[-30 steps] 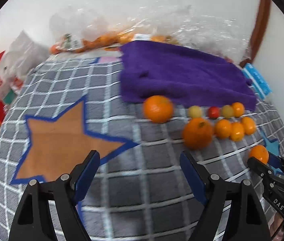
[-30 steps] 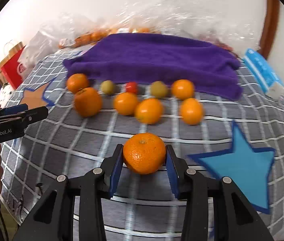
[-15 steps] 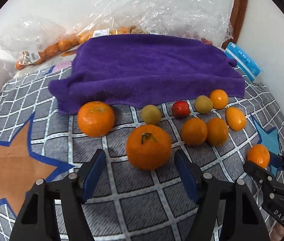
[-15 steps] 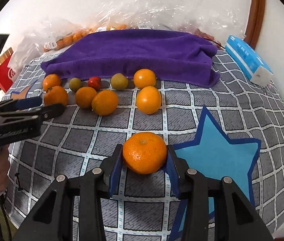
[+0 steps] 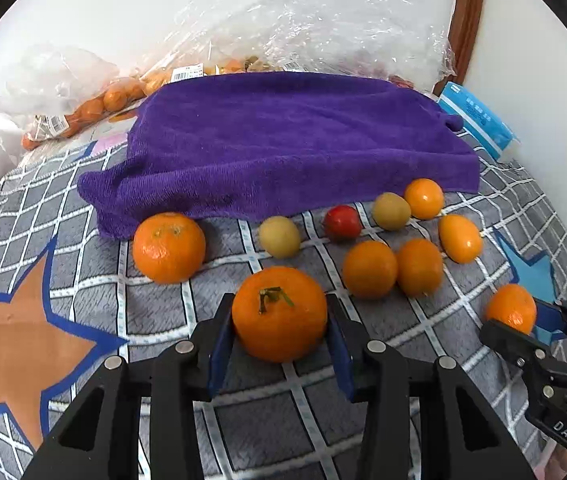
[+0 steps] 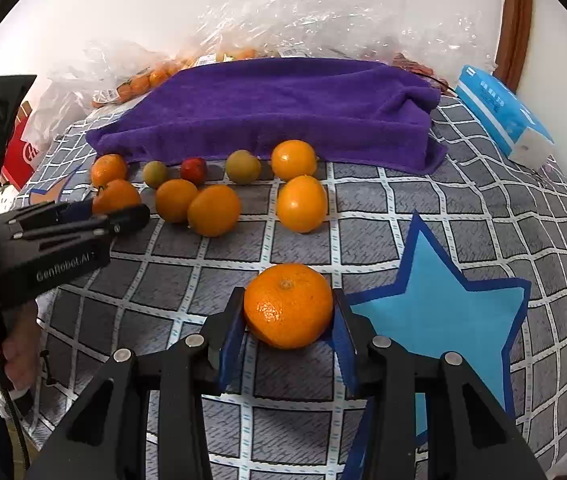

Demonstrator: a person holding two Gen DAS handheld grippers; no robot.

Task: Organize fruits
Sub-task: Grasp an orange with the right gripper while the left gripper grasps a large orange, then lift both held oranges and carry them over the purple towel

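Observation:
On the grey checked cloth, my left gripper has its jaws closing on a large orange with a green stem, and both blue pads touch its sides. My right gripper is shut on a mandarin beside the blue star. Between the two lies a cluster of small oranges, two yellow-green fruits and a red tomato. A single orange rests by the purple towel. In the right wrist view the left gripper shows at the left.
Clear plastic bags with small oranges lie behind the towel against the wall. A blue tissue pack sits at the far right. An orange star patch marks the cloth on the left. A red bag stands past the left edge.
My left gripper has moved over to the stemmed orange and its jaws have narrowed from wide apart onto it. The right gripper has kept its hold on the mandarin and shifted slightly.

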